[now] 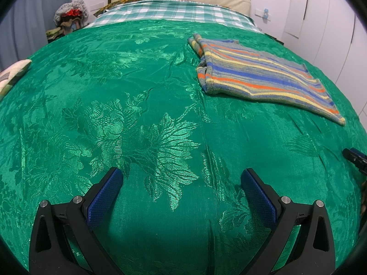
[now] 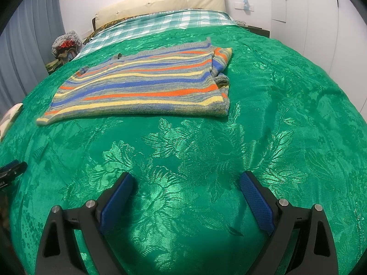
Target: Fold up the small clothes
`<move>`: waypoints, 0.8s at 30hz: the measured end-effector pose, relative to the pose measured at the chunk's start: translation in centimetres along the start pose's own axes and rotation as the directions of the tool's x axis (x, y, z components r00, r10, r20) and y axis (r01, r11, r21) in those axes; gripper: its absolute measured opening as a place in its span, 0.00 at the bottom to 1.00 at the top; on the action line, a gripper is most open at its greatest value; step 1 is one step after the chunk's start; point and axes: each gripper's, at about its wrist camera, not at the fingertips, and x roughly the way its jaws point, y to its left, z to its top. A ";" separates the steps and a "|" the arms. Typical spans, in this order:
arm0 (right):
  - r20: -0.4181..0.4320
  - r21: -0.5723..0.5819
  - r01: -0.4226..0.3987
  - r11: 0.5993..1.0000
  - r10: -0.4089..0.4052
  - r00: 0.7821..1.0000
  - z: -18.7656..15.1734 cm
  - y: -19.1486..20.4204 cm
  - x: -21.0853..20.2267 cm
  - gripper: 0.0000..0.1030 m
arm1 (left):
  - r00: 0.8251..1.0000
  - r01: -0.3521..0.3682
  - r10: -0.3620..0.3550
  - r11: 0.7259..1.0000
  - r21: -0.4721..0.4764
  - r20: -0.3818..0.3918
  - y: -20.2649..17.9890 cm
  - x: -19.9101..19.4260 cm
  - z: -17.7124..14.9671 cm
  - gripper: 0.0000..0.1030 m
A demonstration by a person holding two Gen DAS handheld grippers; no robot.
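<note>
L gripper [image 1: 181, 178] & R gripper [image 2: 187, 182] both spread wide, empty, over green bedspread [image 1: 137, 114] | striped sweater [image 2: 142, 87] at my 11 o'clock, part-folded, sleeve bunched at its 3 o'clock | nxt: I pinch near-edge corners, fold away evenly.

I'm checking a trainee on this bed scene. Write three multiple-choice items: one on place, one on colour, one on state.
1. Where does the striped sweater lie?
A. On the green bedspread
B. On the cream headboard
C. In the right gripper

2. What colour is the sheet at the head of the bed?
A. Plain red
B. Teal and white check
C. Black

3. How do both grippers stand?
A. Shut on cloth
B. Open, holding nothing
C. One shut on the sweater

Answers: 1 A, it rests flat on the bedspread. 2 B, the check shows past the bedspread. 3 B, the left gripper and right gripper show jaws apart, with nothing between.
</note>
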 end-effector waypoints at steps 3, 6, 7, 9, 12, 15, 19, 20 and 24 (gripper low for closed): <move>0.000 0.000 0.000 1.000 0.000 1.000 0.0 0.0 0.0 0.91 | 1.000 -0.004 0.004 1.000 0.002 -0.002 0.0 0.1 0.1 1.00; 0.000 0.000 0.000 1.000 0.000 1.000 0.0 0.0 0.0 0.91 | 1.000 -0.004 0.004 1.000 0.002 -0.001 0.0 0.1 0.1 1.00; 0.001 0.000 0.000 1.000 0.000 1.000 0.0 0.0 0.1 0.91 | 1.000 -0.003 0.003 1.000 0.001 0.001 0.1 0.1 0.1 0.99; 0.000 0.000 0.000 1.000 0.000 1.000 0.0 0.0 0.1 0.91 | 1.000 -0.003 0.003 1.000 0.001 0.002 0.1 0.1 0.1 0.99; 0.001 0.000 0.000 1.000 0.000 1.000 0.0 0.0 0.1 0.91 | 1.000 -0.002 0.002 1.000 0.000 0.003 0.1 0.1 0.1 1.00; 0.000 0.000 0.000 1.000 0.000 1.000 0.0 0.0 0.1 0.91 | 1.000 -0.003 0.003 1.000 0.001 0.003 0.1 0.1 0.1 0.99; 0.001 0.000 0.000 1.000 0.000 1.000 0.0 0.1 0.1 0.91 | 1.000 -0.003 0.003 1.000 0.001 0.003 0.1 0.2 0.1 0.99; 0.001 0.000 0.000 1.000 0.000 1.000 0.0 0.1 0.2 0.91 | 1.000 -0.003 0.003 1.000 0.001 0.003 0.2 0.2 0.1 1.00; 0.001 0.000 0.000 1.000 0.000 1.000 0.0 0.1 0.2 0.91 | 1.000 -0.003 0.003 1.000 0.001 0.003 0.2 0.2 0.1 0.99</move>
